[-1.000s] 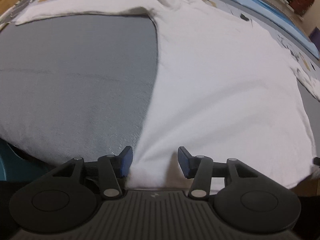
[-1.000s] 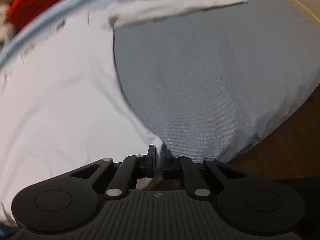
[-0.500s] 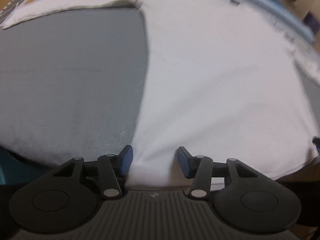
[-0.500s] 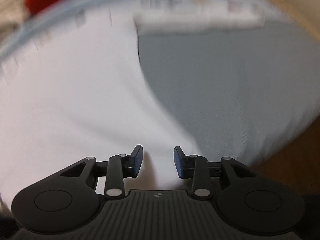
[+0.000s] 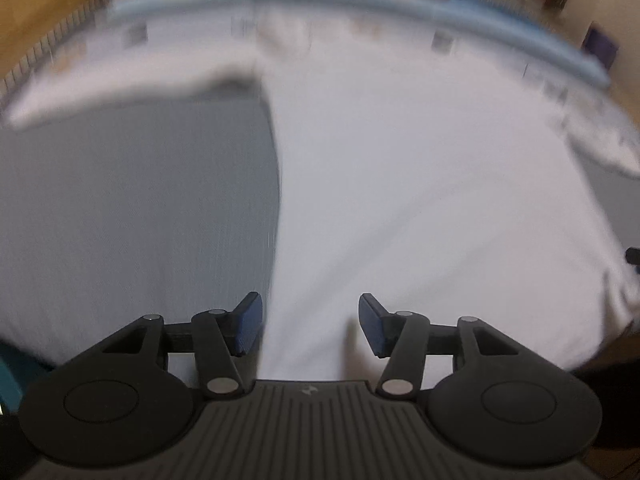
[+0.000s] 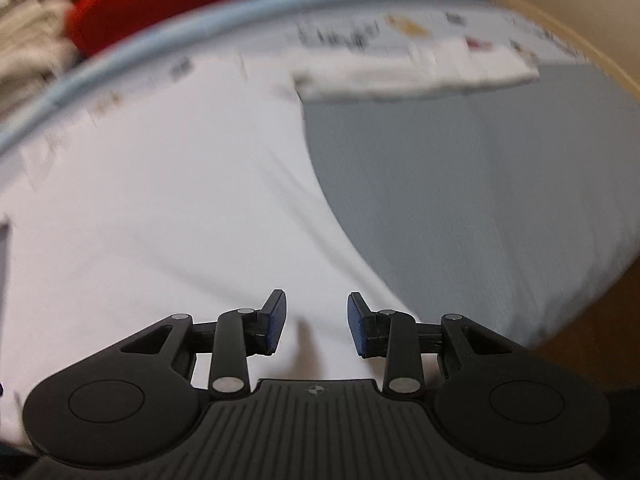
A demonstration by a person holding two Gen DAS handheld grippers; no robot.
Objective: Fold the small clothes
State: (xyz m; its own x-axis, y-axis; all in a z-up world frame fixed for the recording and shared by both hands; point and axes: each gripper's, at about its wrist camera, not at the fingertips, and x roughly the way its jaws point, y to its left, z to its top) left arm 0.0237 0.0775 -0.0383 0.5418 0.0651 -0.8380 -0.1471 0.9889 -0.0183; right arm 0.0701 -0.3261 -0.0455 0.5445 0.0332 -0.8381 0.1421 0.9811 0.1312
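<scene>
A white long-sleeved shirt [image 5: 420,200] lies spread flat on a grey cloth [image 5: 132,216], its sleeve [image 5: 120,92] stretched out to the left. My left gripper [image 5: 310,326] is open and empty above the shirt's bottom left corner. In the right wrist view the same shirt [image 6: 168,208] fills the left, with its other sleeve [image 6: 416,76] stretched right over the grey cloth [image 6: 480,200]. My right gripper [image 6: 316,324] is open and empty above the shirt's bottom right corner. Both views are blurred by motion.
A light blue mat edge [image 5: 360,0] runs along the far side, with a red item [image 6: 160,0] and piled clothes [image 6: 28,40] behind it. Brown wooden floor [image 6: 592,344] shows past the cloth's near right edge.
My right gripper was shut on the shirt's bottom corner; it has opened and let go. Both grippers have lifted and pulled back from the hem, showing more of the far side.
</scene>
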